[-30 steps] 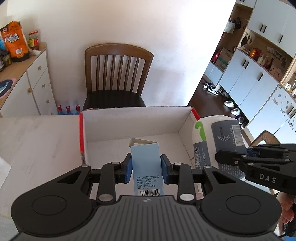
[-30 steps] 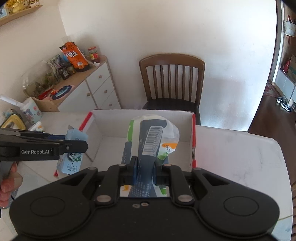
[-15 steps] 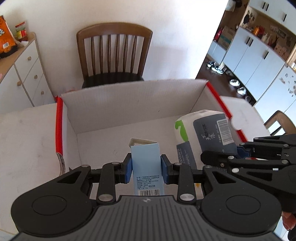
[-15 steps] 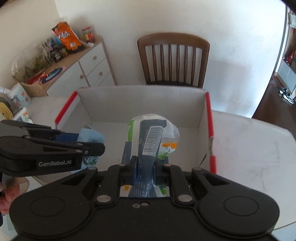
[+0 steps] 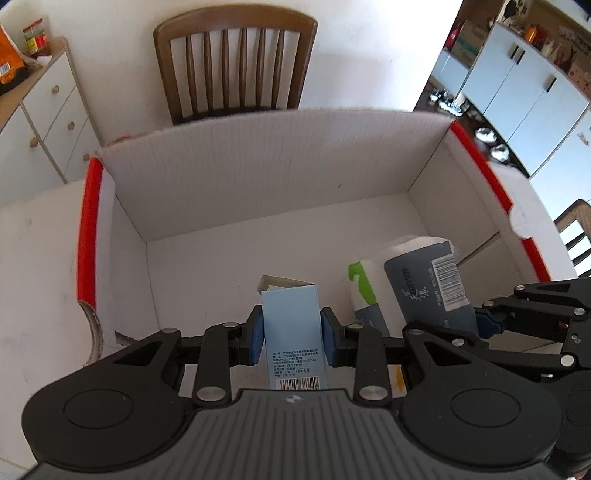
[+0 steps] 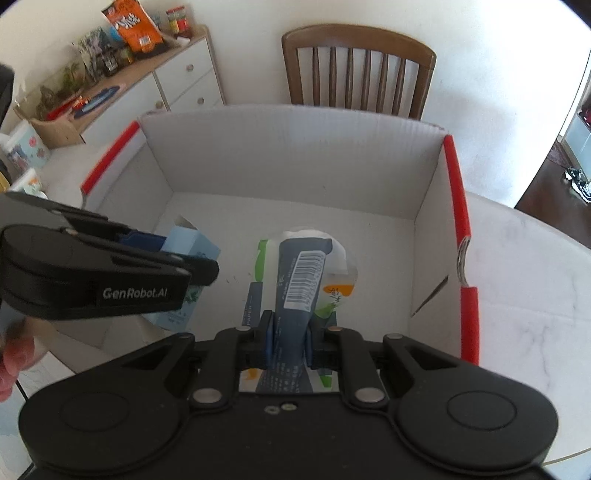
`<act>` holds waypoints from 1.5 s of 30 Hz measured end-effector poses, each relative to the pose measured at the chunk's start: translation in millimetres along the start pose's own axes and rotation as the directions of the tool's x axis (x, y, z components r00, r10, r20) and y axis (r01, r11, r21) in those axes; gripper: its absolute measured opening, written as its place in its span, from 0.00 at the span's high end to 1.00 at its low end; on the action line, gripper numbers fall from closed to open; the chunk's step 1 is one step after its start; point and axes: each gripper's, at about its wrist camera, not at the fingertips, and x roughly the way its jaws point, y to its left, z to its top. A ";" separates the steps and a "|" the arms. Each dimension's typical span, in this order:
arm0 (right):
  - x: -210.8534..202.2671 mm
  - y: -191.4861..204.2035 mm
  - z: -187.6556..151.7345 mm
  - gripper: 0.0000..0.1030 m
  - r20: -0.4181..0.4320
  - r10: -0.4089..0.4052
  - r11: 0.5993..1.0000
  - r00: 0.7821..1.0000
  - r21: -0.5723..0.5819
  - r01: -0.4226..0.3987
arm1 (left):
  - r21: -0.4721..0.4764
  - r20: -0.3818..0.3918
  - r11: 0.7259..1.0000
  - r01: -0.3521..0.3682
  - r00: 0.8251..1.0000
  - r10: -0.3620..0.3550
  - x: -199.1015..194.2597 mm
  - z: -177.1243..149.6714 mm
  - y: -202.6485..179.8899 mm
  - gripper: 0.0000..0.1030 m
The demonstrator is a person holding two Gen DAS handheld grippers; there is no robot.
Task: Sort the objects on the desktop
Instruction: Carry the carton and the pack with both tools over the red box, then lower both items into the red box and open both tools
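Left tongs [image 5: 291, 334] pinched a light, crushable carton [image 5: 293, 343] mid-frame; right tongs [image 6: 289, 341] squeezed a soft tissue pack [image 6: 301, 280] over the box [image 6: 295, 147].

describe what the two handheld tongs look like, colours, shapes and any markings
Both are matte black plastic tongs with blue pads on the fingertips, silver rivets on the linkage arms, and round discs on a wide body. The left tongs have a grey ribbed cover and white "GenRobot.AI" lettering on the side. The right tongs have a plain black cover.

wooden chair [image 5: 236, 62] behind table | white drawer cabinet [image 6: 177, 85] left | orange snack bag [image 6: 135, 26] on cabinet
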 end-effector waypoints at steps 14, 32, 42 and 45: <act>12.3 -4.1 -2.4 0.81 -0.038 0.002 1.000 0.999 0.016 -0.002 | -0.050 -0.134 0.998 -0.026 0.991 0.019 19.5 3.7 6.0 0.70; -7.3 -3.6 -1.3 0.54 -0.003 -0.043 0.999 0.999 0.023 0.044 | -0.039 -0.068 0.999 -0.037 0.997 0.035 -14.7 -1.0 1.4 0.47; -40.2 1.3 -6.6 0.46 0.035 -0.009 1.000 0.999 0.019 0.009 | -0.030 0.000 0.999 -0.039 0.999 0.039 -56.2 -12.2 -0.1 0.40; -50.5 3.9 -7.1 0.44 0.050 -0.009 1.000 0.999 0.015 0.008 | -0.026 0.016 0.999 -0.041 0.999 0.041 -70.2 -15.7 -5.3 0.40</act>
